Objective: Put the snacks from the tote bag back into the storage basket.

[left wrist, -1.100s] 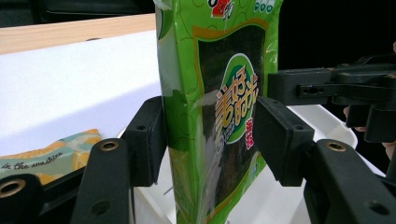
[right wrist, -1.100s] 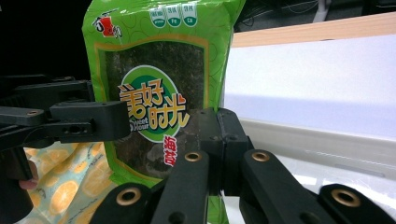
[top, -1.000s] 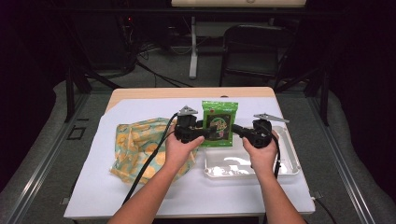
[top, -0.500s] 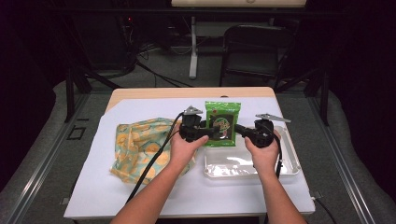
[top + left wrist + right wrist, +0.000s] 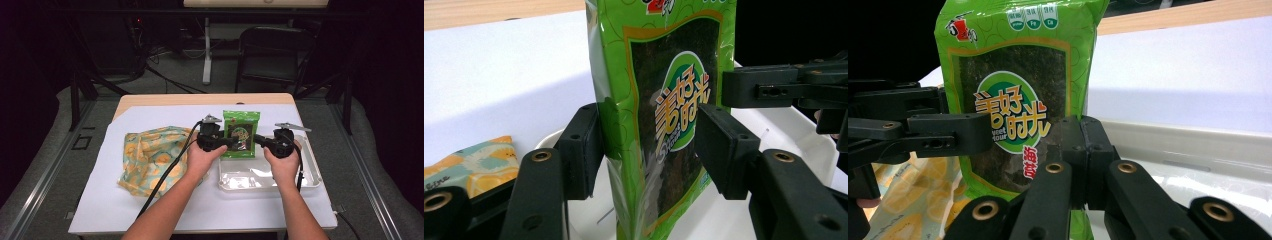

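Little has shifted over the last second: both hands and the flat green foil seaweed snack packet (image 5: 241, 133) have drifted only slightly to the person's right, and the packet stays upright between the two tools.

That packet hangs in the air above the far-left corner of the clear plastic tray (image 5: 310, 175), which sits on the white-covered bench (image 5: 150, 210). The right tool (image 5: 1075, 150) has its jaws pressed together on the packet's edge, so it carries the packet. The left tool (image 5: 649, 145) has its jaws set well apart, one on each side of the packet; its pads sit close to the foil, but I cannot tell that they press it, so it looks poised to take hold rather than holding. In the high view the left tool (image 5: 214, 141) and the right tool (image 5: 272, 142) face each other across the packet.

A yellow and teal patterned cloth bag (image 5: 150, 157) lies flat on the bench to the left, its mouth not visibly opened.

As a judgement, the packet has been lifted and is mid-handling; placing it down, in the tray or the bag, is not yet done.
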Action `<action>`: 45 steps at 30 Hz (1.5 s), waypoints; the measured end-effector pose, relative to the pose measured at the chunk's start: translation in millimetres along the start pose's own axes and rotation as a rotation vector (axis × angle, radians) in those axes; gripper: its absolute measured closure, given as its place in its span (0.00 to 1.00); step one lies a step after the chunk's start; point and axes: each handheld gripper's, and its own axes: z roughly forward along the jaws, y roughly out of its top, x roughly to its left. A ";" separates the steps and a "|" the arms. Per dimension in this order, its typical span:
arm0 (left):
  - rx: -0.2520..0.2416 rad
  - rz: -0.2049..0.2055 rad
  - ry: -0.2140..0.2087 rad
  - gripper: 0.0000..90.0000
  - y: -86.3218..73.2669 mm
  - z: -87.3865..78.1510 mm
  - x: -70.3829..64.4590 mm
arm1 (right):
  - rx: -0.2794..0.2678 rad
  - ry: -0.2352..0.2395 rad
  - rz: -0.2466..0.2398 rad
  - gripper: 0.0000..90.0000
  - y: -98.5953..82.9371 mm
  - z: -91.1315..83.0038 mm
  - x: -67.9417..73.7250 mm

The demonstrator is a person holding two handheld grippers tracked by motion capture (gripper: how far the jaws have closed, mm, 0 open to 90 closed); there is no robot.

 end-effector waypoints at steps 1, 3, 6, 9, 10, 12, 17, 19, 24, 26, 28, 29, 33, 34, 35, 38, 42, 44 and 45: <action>-0.006 -0.004 0.002 0.51 -0.3 1.2 -0.1 | 0.002 0.000 -0.003 1.00 0.0 0.3 -1.0; -0.002 -0.004 0.002 0.51 -0.4 3.3 0.7 | 0.003 -0.003 0.003 1.00 -0.4 1.1 -2.0; 0.007 -0.010 0.005 0.51 -1.2 6.5 0.7 | 0.003 -0.008 0.002 1.00 -1.0 2.5 -3.4; 0.017 -0.010 0.009 0.51 -2.2 9.9 1.2 | 0.013 -0.014 0.003 1.00 -1.8 3.4 -5.1; 0.015 -0.011 0.012 0.51 -2.7 11.1 1.5 | 0.014 -0.016 0.004 1.00 -2.2 3.9 -5.5; 0.024 -0.014 0.010 0.51 -3.1 13.1 2.3 | 0.019 -0.019 0.007 1.00 -3.1 5.1 -6.5; 0.040 -0.026 0.016 0.51 -5.0 18.0 5.3 | 0.034 -0.022 0.002 1.00 -4.5 8.7 -9.7; 0.046 -0.027 0.022 0.51 -5.6 19.6 6.7 | 0.035 -0.029 0.007 1.00 -5.1 10.6 -9.5; 0.062 -0.036 0.029 0.51 -7.0 22.8 9.6 | 0.039 -0.040 0.005 1.00 -6.2 16.1 -9.8; 0.065 -0.042 0.035 0.51 -7.7 24.2 10.6 | 0.052 -0.039 -0.003 1.00 -6.3 17.6 -10.7; 0.080 -0.046 0.038 0.51 -8.4 25.2 12.4 | 0.056 -0.043 -0.002 1.00 -7.1 20.1 -10.7; 0.085 -0.049 0.040 0.51 -8.7 25.7 12.7 | 0.060 -0.044 -0.003 1.00 -7.7 21.2 -10.9; 0.102 -0.058 0.041 0.51 -9.9 28.2 13.9 | 0.064 -0.055 -0.008 1.00 -9.2 24.1 -10.7; 0.105 -0.062 0.041 0.51 -10.3 29.1 14.4 | 0.067 -0.058 -0.011 1.00 -9.3 24.3 -10.8; 0.110 -0.063 0.042 0.51 -10.5 29.5 15.2 | 0.068 -0.060 -0.009 1.00 -9.6 24.6 -10.7; 0.120 -0.070 0.050 0.51 -11.0 30.5 16.4 | 0.072 -0.060 -0.015 1.00 -10.5 25.3 -9.9; 0.133 -0.068 0.066 0.51 -11.3 29.9 16.3 | 0.078 -0.062 -0.027 1.00 -11.5 26.4 -8.3; 0.133 -0.061 0.075 0.50 -11.4 29.3 15.9 | 0.076 -0.067 -0.027 1.00 -12.1 27.2 -7.4; 0.135 -0.060 0.078 0.50 -11.3 28.8 15.5 | 0.078 -0.064 -0.030 1.00 -12.2 27.3 -7.4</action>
